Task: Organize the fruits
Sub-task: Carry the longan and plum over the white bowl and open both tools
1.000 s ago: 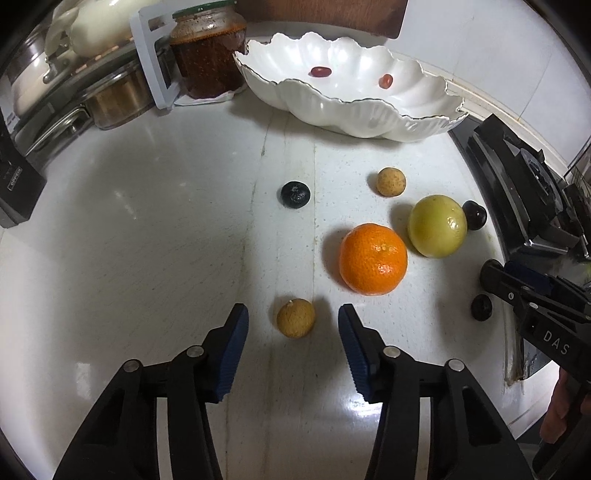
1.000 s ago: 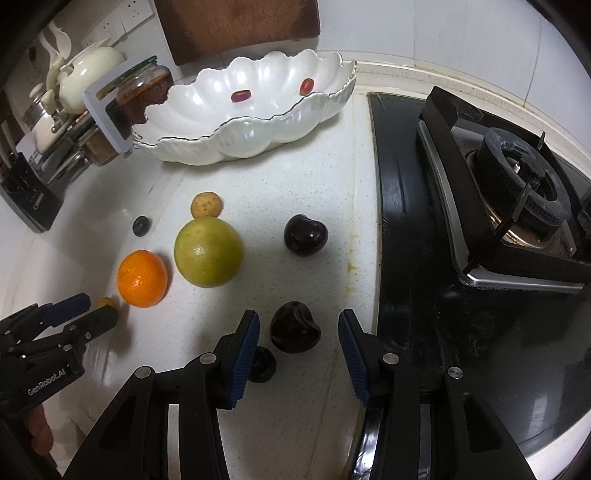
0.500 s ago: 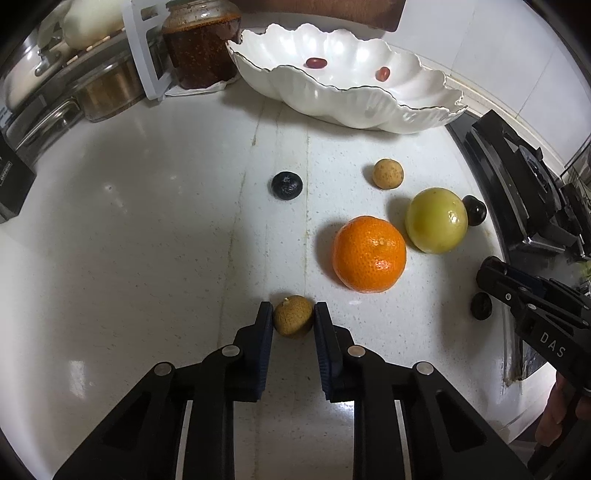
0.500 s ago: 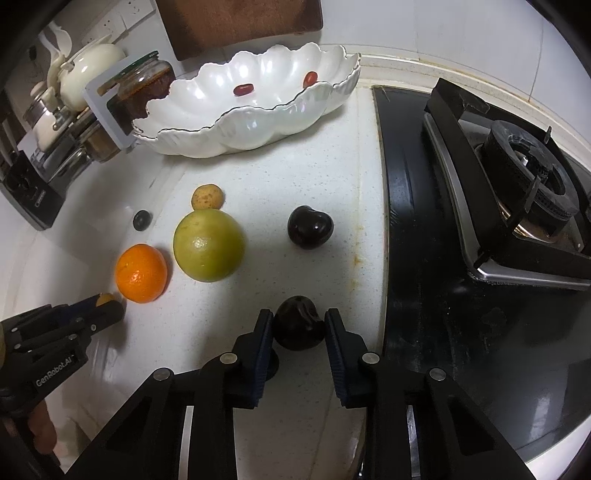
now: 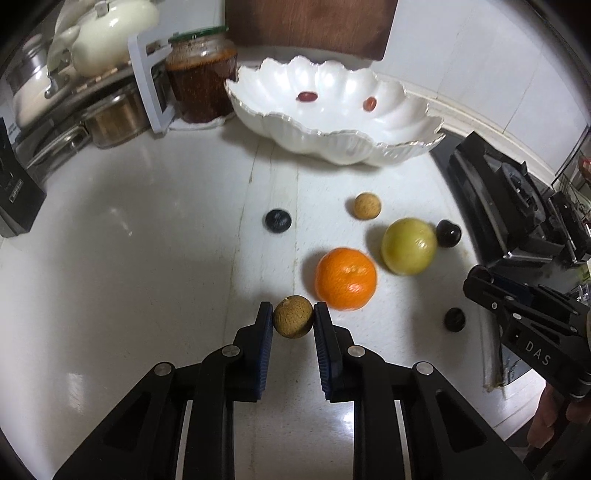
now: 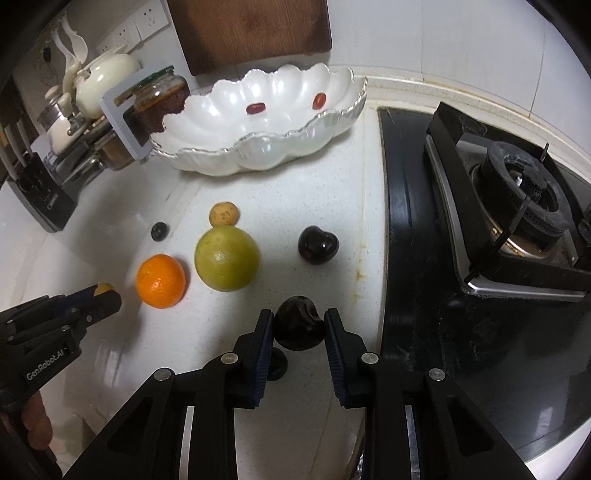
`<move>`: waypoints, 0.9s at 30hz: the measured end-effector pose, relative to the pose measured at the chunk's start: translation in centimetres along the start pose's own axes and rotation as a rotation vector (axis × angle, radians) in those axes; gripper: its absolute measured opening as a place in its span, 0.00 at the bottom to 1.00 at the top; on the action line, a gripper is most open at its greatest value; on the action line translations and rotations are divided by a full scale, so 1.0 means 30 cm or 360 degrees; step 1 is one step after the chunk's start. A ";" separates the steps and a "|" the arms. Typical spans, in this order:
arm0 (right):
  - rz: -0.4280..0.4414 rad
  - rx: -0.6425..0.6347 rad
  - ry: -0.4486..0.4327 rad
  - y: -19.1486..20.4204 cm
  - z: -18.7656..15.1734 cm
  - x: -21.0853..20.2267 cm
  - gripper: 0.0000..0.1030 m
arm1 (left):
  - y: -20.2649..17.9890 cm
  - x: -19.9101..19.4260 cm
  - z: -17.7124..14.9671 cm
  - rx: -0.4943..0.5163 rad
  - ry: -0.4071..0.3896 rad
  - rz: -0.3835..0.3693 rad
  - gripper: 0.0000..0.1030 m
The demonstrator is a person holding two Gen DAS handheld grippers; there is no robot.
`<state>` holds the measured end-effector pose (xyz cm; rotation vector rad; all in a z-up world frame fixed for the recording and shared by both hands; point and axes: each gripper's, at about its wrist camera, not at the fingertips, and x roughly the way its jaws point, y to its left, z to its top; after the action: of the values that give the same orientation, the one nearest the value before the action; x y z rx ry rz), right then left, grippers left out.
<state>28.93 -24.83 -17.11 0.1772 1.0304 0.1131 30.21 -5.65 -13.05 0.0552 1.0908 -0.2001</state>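
Observation:
My left gripper (image 5: 293,321) is shut on a small brown longan (image 5: 293,316), close to the white counter. An orange (image 5: 346,278), a green round fruit (image 5: 409,246), a second longan (image 5: 367,206) and a blueberry (image 5: 278,220) lie beyond it. My right gripper (image 6: 299,332) is shut on a dark cherry (image 6: 299,326) beside the stove's edge. Another dark cherry (image 6: 318,244) rests farther ahead, and a small dark fruit (image 6: 277,363) lies under the left finger. The white scalloped bowl (image 6: 258,155) at the back holds two small red fruits (image 6: 256,108).
A black gas stove (image 6: 517,206) fills the right side. A jar (image 5: 201,88), a white teapot (image 5: 110,33), steel pots (image 5: 114,120) and a black block (image 6: 44,199) crowd the back left. A wooden board (image 6: 255,33) leans on the wall behind the bowl.
Both grippers went from open around their fruits to shut on them: the left on the longan, the right on the dark cherry. Both views have tipped up slightly.

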 end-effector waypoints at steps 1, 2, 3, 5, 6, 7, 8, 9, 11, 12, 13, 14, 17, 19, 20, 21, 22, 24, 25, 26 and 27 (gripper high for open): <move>0.0021 0.0006 -0.0004 -0.001 0.004 -0.008 0.28 | -0.004 -0.007 0.002 0.0007 -0.0010 0.0001 0.22; 0.0035 0.0014 -0.0007 -0.003 0.005 -0.014 0.28 | -0.011 -0.018 0.006 0.0018 -0.0026 0.0000 0.22; 0.0045 0.0020 -0.0011 -0.004 0.006 -0.022 0.28 | -0.017 -0.027 0.009 0.0027 -0.0039 -0.0001 0.22; 0.0056 0.0021 -0.0034 -0.002 0.013 -0.040 0.28 | -0.027 -0.044 0.015 0.0041 -0.0065 -0.0006 0.22; 0.0059 0.0021 -0.0046 0.001 0.016 -0.048 0.28 | -0.030 -0.051 0.018 0.0047 -0.0077 -0.0005 0.22; 0.0061 0.0020 -0.0059 0.000 0.018 -0.057 0.28 | -0.033 -0.059 0.020 0.0050 -0.0088 -0.0006 0.22; 0.0062 0.0019 -0.0069 -0.003 0.020 -0.065 0.28 | -0.036 -0.067 0.024 0.0052 -0.0098 -0.0010 0.22; 0.0064 0.0018 -0.0080 -0.004 0.023 -0.072 0.28 | -0.041 -0.073 0.027 0.0056 -0.0108 -0.0014 0.22; 0.0070 0.0015 -0.0104 -0.003 0.031 -0.086 0.28 | -0.048 -0.085 0.037 0.0071 -0.0132 -0.0015 0.22; 0.0074 0.0016 -0.0117 -0.003 0.035 -0.092 0.28 | -0.052 -0.093 0.044 0.0078 -0.0148 -0.0015 0.22; 0.0078 0.0015 -0.0123 -0.004 0.038 -0.094 0.28 | -0.057 -0.099 0.049 0.0082 -0.0161 -0.0019 0.22; 0.0080 0.0013 -0.0135 -0.003 0.044 -0.099 0.28 | -0.060 -0.105 0.054 0.0085 -0.0174 -0.0022 0.22; 0.0085 0.0007 -0.0168 -0.003 0.061 -0.111 0.28 | -0.072 -0.122 0.073 0.0096 -0.0216 -0.0019 0.22; 0.0079 -0.0001 -0.0196 0.000 0.073 -0.120 0.28 | -0.075 -0.129 0.083 0.0100 -0.0237 -0.0022 0.22; 0.0079 -0.0006 -0.0210 0.001 0.079 -0.125 0.28 | -0.078 -0.133 0.090 0.0101 -0.0247 -0.0020 0.22; 0.0079 -0.0008 -0.0223 0.003 0.083 -0.130 0.28 | -0.080 -0.139 0.097 0.0101 -0.0273 -0.0022 0.22; 0.0081 -0.0011 -0.0235 0.005 0.090 -0.135 0.28 | -0.083 -0.146 0.106 0.0104 -0.0290 -0.0021 0.22; 0.0083 -0.0020 -0.0262 0.011 0.103 -0.146 0.28 | -0.087 -0.159 0.118 0.0109 -0.0318 -0.0016 0.22; 0.0080 -0.0025 -0.0277 0.014 0.111 -0.151 0.28 | -0.088 -0.163 0.127 0.0110 -0.0333 -0.0016 0.22; 0.0079 -0.0036 -0.0292 0.018 0.120 -0.156 0.28 | -0.090 -0.167 0.135 0.0110 -0.0344 -0.0016 0.22; 0.0078 -0.0043 -0.0299 0.018 0.123 -0.159 0.28 | -0.091 -0.174 0.142 0.0111 -0.0360 -0.0016 0.22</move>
<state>29.67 -25.47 -11.14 0.1849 0.8374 0.1519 31.11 -8.22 -6.31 0.0871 0.8589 -0.2474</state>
